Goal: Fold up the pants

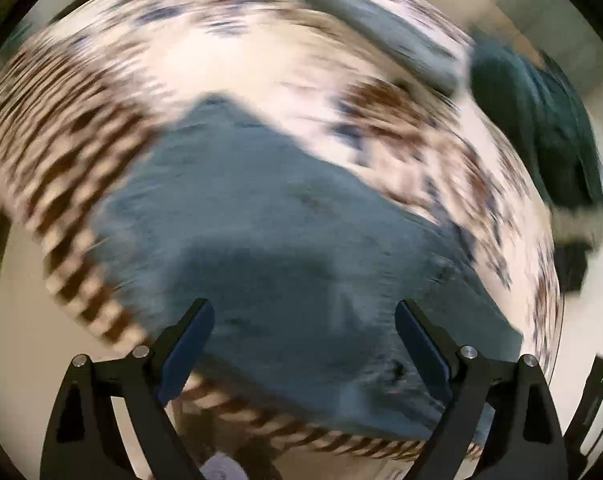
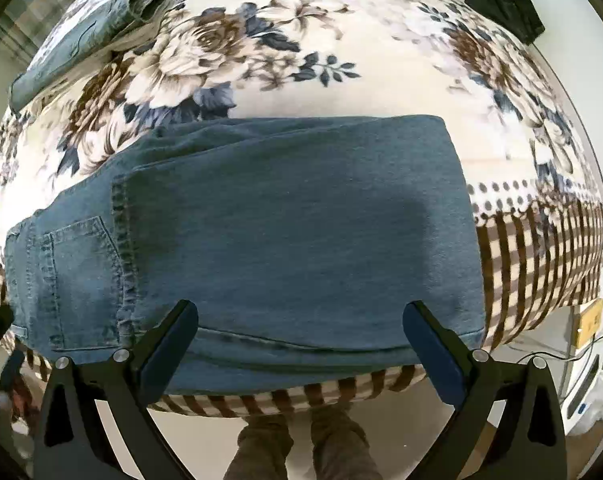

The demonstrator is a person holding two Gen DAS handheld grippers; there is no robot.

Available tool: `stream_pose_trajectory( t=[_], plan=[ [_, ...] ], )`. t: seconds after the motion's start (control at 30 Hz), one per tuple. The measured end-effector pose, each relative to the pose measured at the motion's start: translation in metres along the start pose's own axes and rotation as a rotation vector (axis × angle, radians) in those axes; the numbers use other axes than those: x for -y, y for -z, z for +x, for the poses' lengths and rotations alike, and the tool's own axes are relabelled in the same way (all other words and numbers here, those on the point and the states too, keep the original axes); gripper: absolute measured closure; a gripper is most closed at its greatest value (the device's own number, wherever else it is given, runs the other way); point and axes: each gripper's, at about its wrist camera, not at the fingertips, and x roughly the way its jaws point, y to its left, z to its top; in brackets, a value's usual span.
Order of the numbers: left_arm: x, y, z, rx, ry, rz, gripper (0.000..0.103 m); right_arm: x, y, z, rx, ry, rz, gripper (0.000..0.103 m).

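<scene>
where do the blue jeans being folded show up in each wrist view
Left wrist: the blue jeans fill the centre and lower middle, blurred, reaching down between the open fingers of the left gripper.
Right wrist: they lie as a wide folded slab across the middle and lower left, back pocket at far left, above the open right gripper.
Shared landmark: the floral blanket, whose brown striped border runs past the jeans in both views.

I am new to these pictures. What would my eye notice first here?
First, the folded blue jeans lying across the near edge of the floral blanket. Then a second folded garment at the far left and a dark one at the far right. Both tools hang open above the jeans.
</scene>
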Motion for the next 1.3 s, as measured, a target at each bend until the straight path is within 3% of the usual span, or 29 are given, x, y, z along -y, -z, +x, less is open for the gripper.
stream_pose_trajectory(
  t=[0.03, 0.1, 0.13, 0.17, 0.27, 0.4, 0.47, 0.7, 0.9, 0.93, 1.07, 1.13, 1.2, 1.3],
  plan=[
    [-0.018, 0.0, -0.005, 0.008, -0.015, -0.047, 0.011, -0.005, 0.001, 0.002, -0.007, -0.002, -0.006, 0.0],
    [-0.051, 0.0, -0.012, 0.044, -0.085, -0.134, 0.011, -0.013, 0.003, 0.003, -0.005, 0.0, -0.007, 0.017],
    [-0.068, 0.0, -0.012, 0.053, -0.109, -0.171, 0.011, -0.019, 0.004, 0.005, -0.004, 0.003, -0.01, 0.049],
    [-0.084, -0.001, -0.011, 0.043, -0.119, -0.214, 0.011, -0.024, 0.005, 0.009, -0.02, 0.015, -0.017, 0.069],
    [-0.123, -0.003, -0.006, 0.037, -0.082, -0.349, 0.012, -0.033, 0.009, 0.022, -0.055, -0.018, 0.007, 0.07],
    [-0.149, -0.011, 0.008, 0.028, 0.077, -0.495, 0.012, -0.044, 0.013, 0.031, -0.07, -0.02, 0.016, 0.07],
    [-0.15, -0.015, 0.018, 0.012, 0.114, -0.533, 0.012, -0.049, 0.015, 0.035, -0.085, -0.027, 0.024, 0.07],
    [-0.161, -0.011, 0.06, -0.066, 0.156, -0.646, 0.012, -0.061, 0.017, 0.028, -0.083, -0.004, -0.001, 0.07],
    [-0.152, -0.021, 0.069, -0.047, 0.149, -0.637, 0.012, -0.06, 0.014, 0.021, -0.079, 0.01, 0.001, 0.07],
    [-0.152, -0.02, 0.068, -0.037, 0.154, -0.643, 0.016, -0.059, 0.014, 0.021, -0.076, 0.012, -0.001, 0.07],
    [-0.144, -0.011, 0.044, 0.043, 0.127, -0.59, 0.054, -0.059, 0.014, 0.021, -0.075, 0.02, -0.01, 0.07],
    [-0.135, -0.004, 0.032, 0.081, 0.11, -0.518, 0.061, -0.058, 0.016, 0.024, -0.086, 0.018, -0.007, 0.07],
    [-0.129, 0.001, 0.026, 0.102, 0.109, -0.479, 0.062, -0.059, 0.017, 0.027, -0.091, 0.015, -0.004, 0.07],
    [-0.13, 0.001, 0.025, 0.113, 0.126, -0.48, 0.063, -0.059, 0.02, 0.029, -0.099, 0.01, -0.01, 0.069]
  ],
)
